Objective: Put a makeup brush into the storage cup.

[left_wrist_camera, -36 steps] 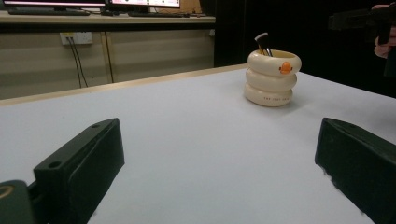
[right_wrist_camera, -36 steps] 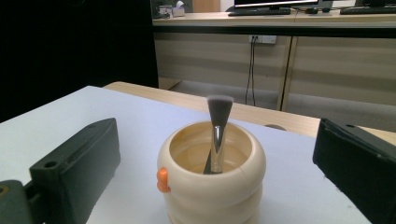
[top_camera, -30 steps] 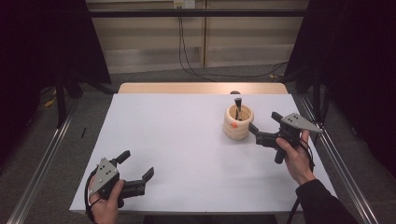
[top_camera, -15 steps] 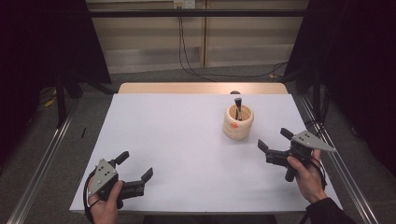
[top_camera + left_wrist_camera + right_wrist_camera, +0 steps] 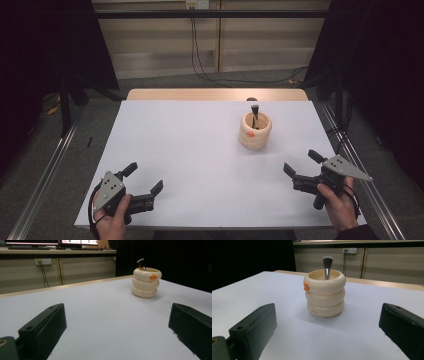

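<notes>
Glossy cream ring-stacked holder (image 5: 325, 295), bristly brush (image 5: 327, 262)

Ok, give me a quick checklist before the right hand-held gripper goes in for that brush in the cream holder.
1. Right hand-held gripper open and holding nothing: ok.
2. Left hand-held gripper open, well apart from the holder: ok.
3. Holder upright on the table: ok.
4. Brush standing in the holder, bristle end up and above the rim: ok.
5. Bare table between the right jaws and the holder: ok.
6. How deep the brush sits: cannot tell.
</notes>
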`<state>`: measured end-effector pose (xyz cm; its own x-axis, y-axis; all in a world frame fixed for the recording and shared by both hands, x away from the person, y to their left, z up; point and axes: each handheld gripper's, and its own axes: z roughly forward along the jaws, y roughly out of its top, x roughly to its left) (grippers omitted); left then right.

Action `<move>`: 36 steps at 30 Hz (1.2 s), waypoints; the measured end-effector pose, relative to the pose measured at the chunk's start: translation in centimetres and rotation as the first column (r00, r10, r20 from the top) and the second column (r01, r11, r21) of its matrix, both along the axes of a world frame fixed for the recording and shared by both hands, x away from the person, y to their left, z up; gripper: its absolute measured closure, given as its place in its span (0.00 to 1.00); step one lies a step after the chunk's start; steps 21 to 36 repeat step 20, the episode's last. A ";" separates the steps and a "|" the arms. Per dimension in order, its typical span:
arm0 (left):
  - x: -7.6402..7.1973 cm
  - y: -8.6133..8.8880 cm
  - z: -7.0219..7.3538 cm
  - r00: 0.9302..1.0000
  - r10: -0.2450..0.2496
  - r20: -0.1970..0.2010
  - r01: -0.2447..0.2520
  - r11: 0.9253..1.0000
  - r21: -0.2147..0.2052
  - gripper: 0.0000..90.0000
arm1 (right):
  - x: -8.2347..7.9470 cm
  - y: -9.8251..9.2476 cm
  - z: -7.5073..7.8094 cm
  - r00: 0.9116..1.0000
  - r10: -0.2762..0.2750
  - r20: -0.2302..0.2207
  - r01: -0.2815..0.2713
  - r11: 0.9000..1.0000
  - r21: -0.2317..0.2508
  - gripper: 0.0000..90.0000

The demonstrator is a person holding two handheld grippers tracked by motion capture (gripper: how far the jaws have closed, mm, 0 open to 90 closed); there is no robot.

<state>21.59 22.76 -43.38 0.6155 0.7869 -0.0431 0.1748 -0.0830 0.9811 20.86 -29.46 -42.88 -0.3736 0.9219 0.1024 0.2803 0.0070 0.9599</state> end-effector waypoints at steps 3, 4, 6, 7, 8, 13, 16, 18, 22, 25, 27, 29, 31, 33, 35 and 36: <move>0.0 0.0 0.0 1.000 -0.008 0.000 0.008 1.000 -0.003 0.02 | -0.5 -0.4 -0.3 1.000 -0.010 0.002 0.010 1.000 -0.002 0.01; -0.1 0.0 0.0 1.000 -0.004 -0.001 0.004 1.000 -0.005 0.02 | -0.7 -0.4 -0.4 1.000 -0.013 -0.004 0.013 1.000 -0.006 0.01; -0.1 0.0 0.0 1.000 -0.006 0.000 0.006 1.000 -0.004 0.02 | -0.9 -0.4 -0.5 1.000 -0.011 0.004 0.011 1.000 -0.014 0.01; -0.1 0.1 0.1 1.000 -0.005 0.001 0.005 1.000 -0.001 0.02 | -1.0 -0.5 -0.6 1.000 -0.006 -0.001 0.006 1.000 -0.020 0.01; -0.1 0.1 0.0 1.000 -0.007 0.001 0.007 1.000 0.003 0.02 | -1.3 -0.6 -0.7 1.000 -0.012 -0.004 0.012 1.000 -0.015 0.02; 0.0 0.1 0.0 1.000 -0.009 -0.001 0.009 1.000 0.000 0.02 | -1.5 -0.6 -0.8 1.000 -0.005 0.002 0.005 1.000 -0.011 0.02; 0.0 0.2 0.0 1.000 -0.006 -0.001 0.006 1.000 0.016 0.02 | -1.5 -0.7 -0.8 1.000 -0.005 0.011 0.005 1.000 -0.012 0.02; 0.0 0.1 0.0 1.000 -0.003 -0.003 0.003 1.000 0.004 0.02 | -1.5 -0.6 -0.8 1.000 -0.005 0.017 0.005 1.000 -0.013 0.01; 0.1 0.1 0.0 1.000 -0.008 -0.003 0.008 1.000 0.001 0.02 | -1.4 -0.5 -0.8 1.000 0.004 0.011 -0.004 1.000 -0.013 0.01; 0.1 0.1 0.0 1.000 -0.008 -0.003 0.008 1.000 0.001 0.02 | -1.4 -0.5 -0.8 1.000 0.004 0.011 -0.004 1.000 -0.013 0.01; 0.1 0.1 0.0 1.000 -0.008 -0.003 0.008 1.000 0.001 0.02 | -1.4 -0.5 -0.8 1.000 0.004 0.011 -0.004 1.000 -0.013 0.01; 0.1 0.1 0.0 1.000 -0.008 -0.003 0.008 1.000 0.001 0.02 | -1.4 -0.5 -0.8 1.000 0.004 0.011 -0.004 1.000 -0.013 0.01; 0.1 0.1 0.0 1.000 -0.008 -0.003 0.008 1.000 0.001 0.02 | -1.4 -0.5 -0.8 1.000 0.004 0.011 -0.004 1.000 -0.013 0.01; 0.1 0.1 0.0 1.000 -0.008 -0.003 0.008 1.000 0.001 0.02 | -1.4 -0.5 -0.8 1.000 0.004 0.011 -0.004 1.000 -0.013 0.01; 0.1 0.1 0.0 1.000 -0.008 -0.003 0.008 1.000 0.001 0.02 | -1.4 -0.5 -0.8 1.000 0.004 0.011 -0.004 1.000 -0.013 0.01; 0.1 0.1 0.0 1.000 -0.008 -0.003 0.008 1.000 0.001 0.02 | -1.4 -0.5 -0.8 1.000 0.004 0.011 -0.004 1.000 -0.013 0.01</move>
